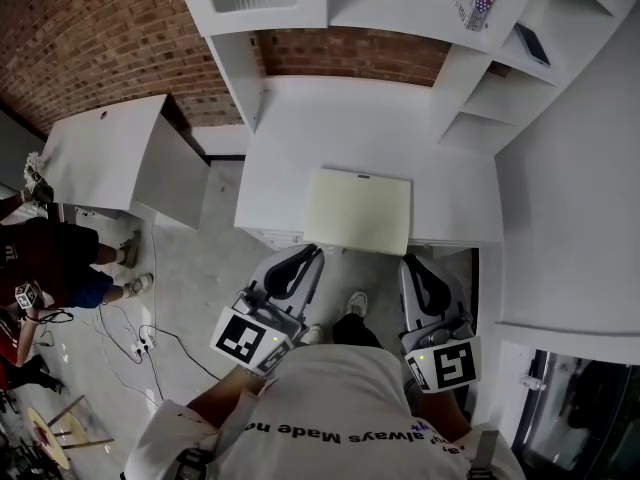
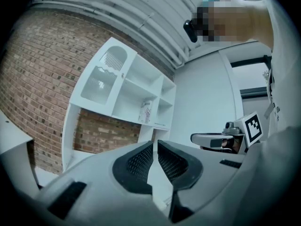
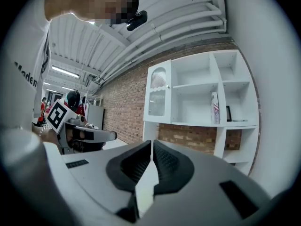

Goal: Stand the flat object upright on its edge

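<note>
The left gripper (image 1: 302,261) sits at lower centre of the head view, its dark pads pressed together with nothing between them. Its own view shows the two ribbed pads meeting at the tips. The right gripper (image 1: 413,270) is lower right of centre, and its jaws are closed the same way, pad against pad and empty. Each carries a marker cube at its rear: the left cube (image 1: 248,338) above the person's white shirt (image 1: 320,408), the right cube (image 1: 450,363) beside it.

Both sets of tips point up the frame toward the flat object (image 1: 358,211), a pale cream board lying flat near the middle of the picture. The left tips are just below its lower left corner and the right tips just below its lower right corner. No contact shows, and neither gripper view has the board in it.

The board rests on a white desk (image 1: 330,118), its near edge at the desk's front edge. Above the desk, across the top of the frame, stands a white shelf unit (image 1: 400,3) against a brick wall (image 1: 90,28). A second white table (image 1: 100,153) is at upper left. At the left edge are people in dark clothes (image 1: 50,258), and cables (image 1: 140,340) lie on the floor at lower left.
</note>
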A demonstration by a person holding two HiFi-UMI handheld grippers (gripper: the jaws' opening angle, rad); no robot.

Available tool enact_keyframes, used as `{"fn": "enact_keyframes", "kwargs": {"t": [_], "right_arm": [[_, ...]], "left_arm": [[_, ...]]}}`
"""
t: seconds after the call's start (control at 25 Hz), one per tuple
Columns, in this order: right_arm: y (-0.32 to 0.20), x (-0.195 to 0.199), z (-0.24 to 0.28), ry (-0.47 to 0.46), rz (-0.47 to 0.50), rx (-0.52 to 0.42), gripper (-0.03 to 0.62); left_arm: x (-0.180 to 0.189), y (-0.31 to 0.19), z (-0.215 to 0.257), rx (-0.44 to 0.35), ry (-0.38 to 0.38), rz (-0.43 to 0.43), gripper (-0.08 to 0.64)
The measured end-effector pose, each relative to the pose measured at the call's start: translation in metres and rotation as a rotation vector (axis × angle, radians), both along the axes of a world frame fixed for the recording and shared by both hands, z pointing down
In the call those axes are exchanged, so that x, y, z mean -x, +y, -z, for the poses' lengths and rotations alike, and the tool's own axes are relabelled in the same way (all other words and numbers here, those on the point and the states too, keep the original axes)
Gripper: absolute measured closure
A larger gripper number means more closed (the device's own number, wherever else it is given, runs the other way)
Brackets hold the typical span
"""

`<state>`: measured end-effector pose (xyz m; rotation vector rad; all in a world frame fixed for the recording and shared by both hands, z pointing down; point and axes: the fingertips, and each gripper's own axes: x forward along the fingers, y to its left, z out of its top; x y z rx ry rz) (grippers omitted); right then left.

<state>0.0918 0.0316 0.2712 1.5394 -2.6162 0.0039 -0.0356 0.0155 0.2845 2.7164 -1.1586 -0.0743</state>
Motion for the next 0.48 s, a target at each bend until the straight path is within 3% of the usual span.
{"fn": "enact_keyframes", "kwargs": {"t": [0.48], "right_arm": [[-0.072,-0.072,0.002,0.030,0.051,-0.019,0.574]], "left_arm": [[-0.065,-0.070,0.000,0.000,-0.014,0.069,0.523]]}}
